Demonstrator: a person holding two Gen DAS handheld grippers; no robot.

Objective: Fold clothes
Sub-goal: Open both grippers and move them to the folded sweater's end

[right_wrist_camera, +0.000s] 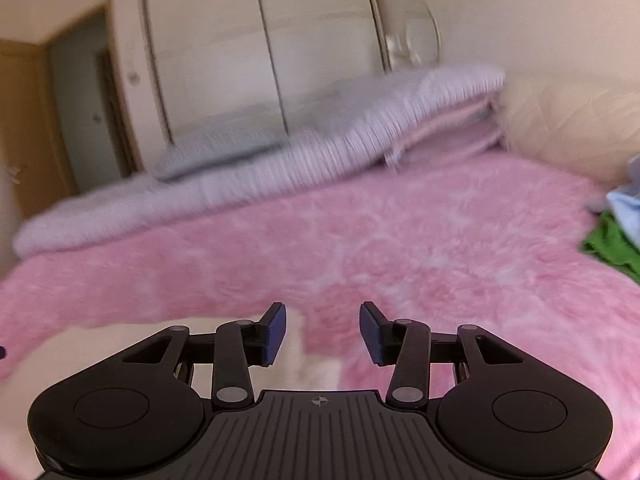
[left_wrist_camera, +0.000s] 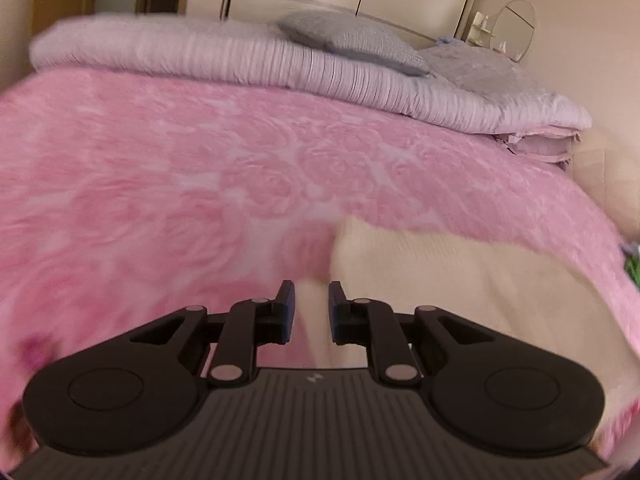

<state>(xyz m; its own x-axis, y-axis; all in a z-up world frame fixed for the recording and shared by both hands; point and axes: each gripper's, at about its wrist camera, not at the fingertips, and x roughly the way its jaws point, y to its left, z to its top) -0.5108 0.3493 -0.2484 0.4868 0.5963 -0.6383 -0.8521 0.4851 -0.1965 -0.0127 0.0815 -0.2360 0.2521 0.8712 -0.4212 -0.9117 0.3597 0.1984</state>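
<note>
A cream knitted garment lies flat on the pink fluffy blanket of a bed. In the left wrist view it lies ahead and to the right of my left gripper, which hovers over its left edge, open and empty. In the right wrist view the cream garment lies low and left, with its edge passing under my right gripper. The right gripper is open and empty above the pink blanket. Both views are blurred.
A folded lilac quilt with grey pillows lies along the far side of the bed. A green garment and a light blue one lie at the bed's right edge. Wardrobe doors stand behind.
</note>
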